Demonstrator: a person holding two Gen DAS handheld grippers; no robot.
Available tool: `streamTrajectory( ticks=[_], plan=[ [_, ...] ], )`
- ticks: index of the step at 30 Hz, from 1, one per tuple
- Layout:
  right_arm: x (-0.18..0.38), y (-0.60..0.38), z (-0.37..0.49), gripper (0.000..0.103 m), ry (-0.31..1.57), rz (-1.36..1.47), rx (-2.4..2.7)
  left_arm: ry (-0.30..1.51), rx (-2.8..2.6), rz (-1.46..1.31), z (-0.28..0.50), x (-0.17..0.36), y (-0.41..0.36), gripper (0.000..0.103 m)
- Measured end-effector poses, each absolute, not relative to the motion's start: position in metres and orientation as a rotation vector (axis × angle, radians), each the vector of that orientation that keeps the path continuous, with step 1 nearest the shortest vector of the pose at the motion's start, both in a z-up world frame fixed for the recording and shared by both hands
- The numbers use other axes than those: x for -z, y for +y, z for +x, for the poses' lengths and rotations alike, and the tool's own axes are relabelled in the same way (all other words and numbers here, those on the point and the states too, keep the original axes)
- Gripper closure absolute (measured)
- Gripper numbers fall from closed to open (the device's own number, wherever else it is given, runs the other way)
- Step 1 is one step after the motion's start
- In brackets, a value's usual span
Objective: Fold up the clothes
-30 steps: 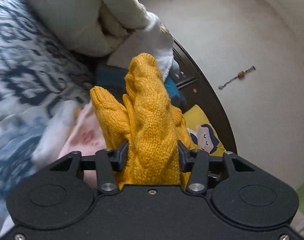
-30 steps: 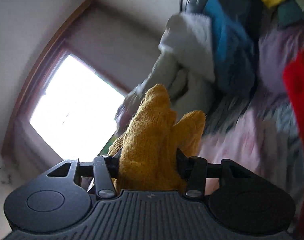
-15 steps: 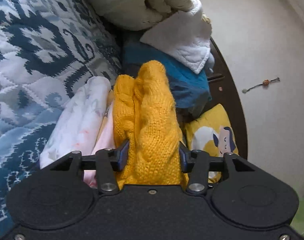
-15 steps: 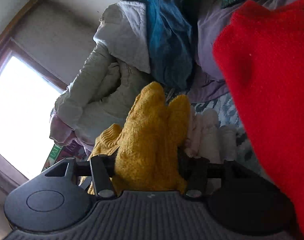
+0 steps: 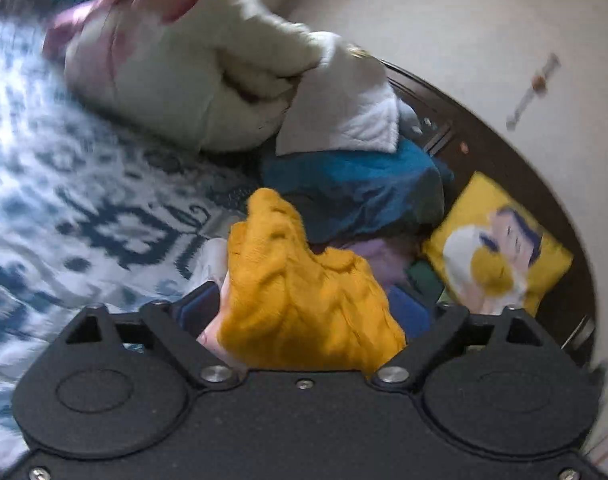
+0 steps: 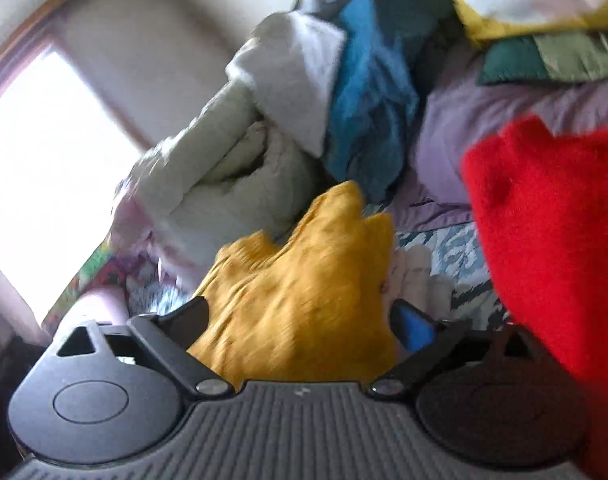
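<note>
While both pairs of fingers are spread wide, the mustard sweater [image 5: 304,300] is left ungripped between them, near the teal garment [image 5: 356,184].

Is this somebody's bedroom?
Probably a bedroom: a blue-and-white patterned quilt is spread out, a yellow cartoon cushion leans on a dark wooden bed frame, and loose clothes are piled about.

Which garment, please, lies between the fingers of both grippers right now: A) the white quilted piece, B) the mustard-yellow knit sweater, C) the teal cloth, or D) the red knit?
B: the mustard-yellow knit sweater fills the gap between the spread fingers of the left gripper and the right gripper.
</note>
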State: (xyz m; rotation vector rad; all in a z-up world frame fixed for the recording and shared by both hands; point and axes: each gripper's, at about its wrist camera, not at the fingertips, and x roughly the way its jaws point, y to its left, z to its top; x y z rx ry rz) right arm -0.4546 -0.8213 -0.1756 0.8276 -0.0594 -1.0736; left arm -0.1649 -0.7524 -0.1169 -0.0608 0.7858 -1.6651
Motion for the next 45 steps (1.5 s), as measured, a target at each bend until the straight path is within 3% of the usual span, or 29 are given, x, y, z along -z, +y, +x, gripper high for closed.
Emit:
streamTrajectory(
  ticks=[2, 6, 11, 18, 28, 45],
  plan=[
    [0.156, -0.804, -0.45, 0.0, 0.014, 0.77, 1.058, 0.678, 1.641, 0.054, -0.183, 0.104, -0.73, 0.001],
    [0.126, -0.769, -0.448, 0.0, 0.141, 0.694, 1.049, 0.475, 1.573, 0.301, -0.22, 0.088, -0.694, 0.0],
    [0.095, -0.74, -0.465, 0.0, 0.26, 0.649, 1.101, 0.376, 1.434, 0.456, -0.247, 0.081, -0.681, 0.0],
    [0.062, -0.73, -0.478, 0.0, 0.424, 0.588, 1.138, 0.446, 1.405, 0.422, -0.259, 0.055, -0.667, 0.0],
    [0.035, -0.723, -0.485, 0.0, 0.506, 0.567, 1.118, 0.508, 1.342, 0.394, -0.278, 0.038, -0.661, 0.0],
    [0.048, -0.734, -0.484, 0.0, 0.575, 0.594, 1.098, 0.515, 1.27, 0.436, -0.293, 0.043, -0.667, 0.0]
  ],
)
